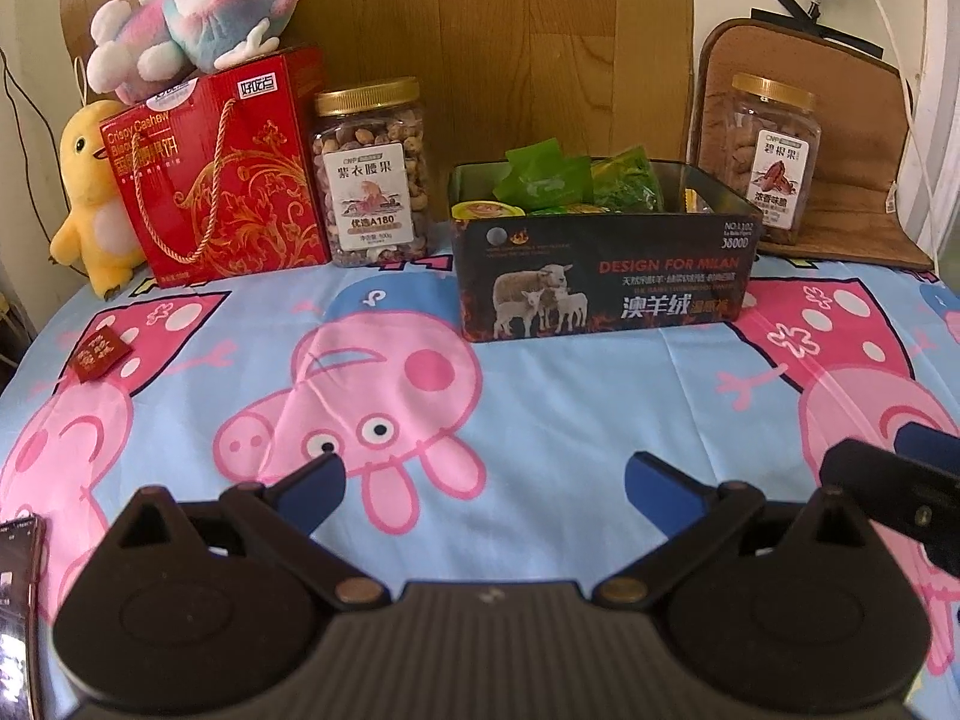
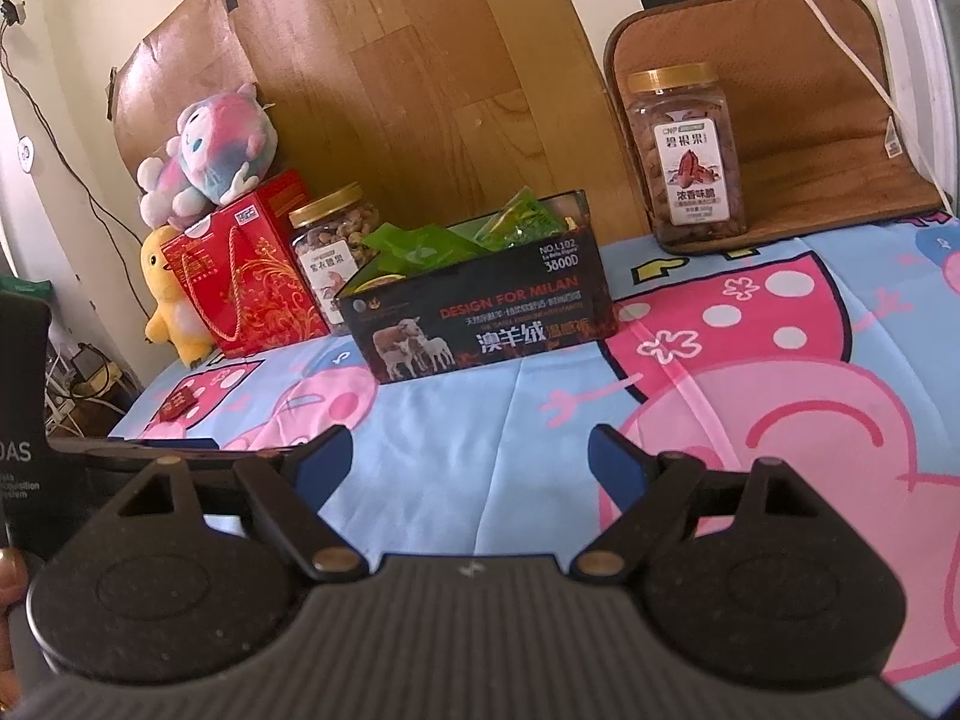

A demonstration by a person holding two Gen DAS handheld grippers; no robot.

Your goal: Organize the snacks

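A black open box (image 1: 606, 276) (image 2: 480, 318) printed with sheep stands mid-table and holds green snack packets (image 1: 540, 180) (image 2: 420, 246). A small red packet (image 1: 101, 353) (image 2: 179, 403) lies alone on the cloth at the left. My left gripper (image 1: 483, 486) is open and empty, low over the cloth in front of the box. My right gripper (image 2: 465, 459) is open and empty, to the right of the left one; part of it shows in the left wrist view (image 1: 888, 480).
A red gift box (image 1: 222, 174) (image 2: 246, 276), a cashew jar (image 1: 372, 174) (image 2: 333, 252), a yellow plush (image 1: 90, 198) and a pink plush (image 1: 192, 6) stand at the back left. A pecan jar (image 1: 774, 156) (image 2: 690, 156) stands on a brown cushion (image 2: 798, 120) at the back right. A phone (image 1: 18, 600) lies at the near left.
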